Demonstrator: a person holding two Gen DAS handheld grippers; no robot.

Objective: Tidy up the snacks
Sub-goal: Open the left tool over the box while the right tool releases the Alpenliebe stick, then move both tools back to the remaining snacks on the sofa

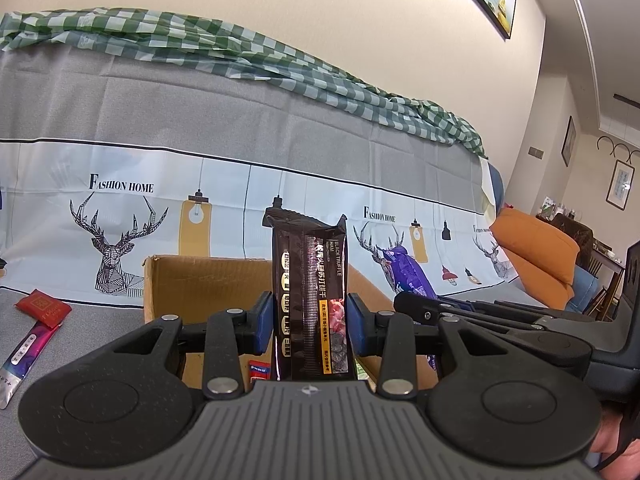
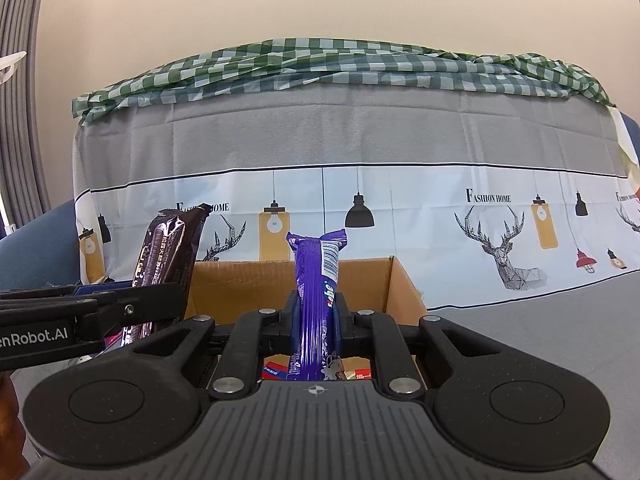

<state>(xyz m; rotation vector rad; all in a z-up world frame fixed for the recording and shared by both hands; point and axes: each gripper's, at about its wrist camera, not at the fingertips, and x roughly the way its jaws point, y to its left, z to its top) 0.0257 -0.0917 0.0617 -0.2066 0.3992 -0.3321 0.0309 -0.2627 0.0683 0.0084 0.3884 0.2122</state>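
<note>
My left gripper (image 1: 311, 322) is shut on a dark brown cracker packet (image 1: 310, 280) and holds it upright over the open cardboard box (image 1: 200, 280). My right gripper (image 2: 317, 314) is shut on a purple snack packet (image 2: 316, 300), also upright over the box (image 2: 376, 284). The left gripper and its brown packet (image 2: 168, 260) show at the left of the right wrist view. The purple packet (image 1: 408, 276) and the right gripper's fingers show at the right of the left wrist view. Red and other small packets (image 2: 276, 370) lie in the box bottom.
A red packet (image 1: 43, 307) and a pink-and-silver sachet (image 1: 24, 356) lie on the grey cloth left of the box. A deer-print cloth (image 1: 120, 220) covers the sofa back behind. An orange cushion (image 1: 536, 256) is at the right.
</note>
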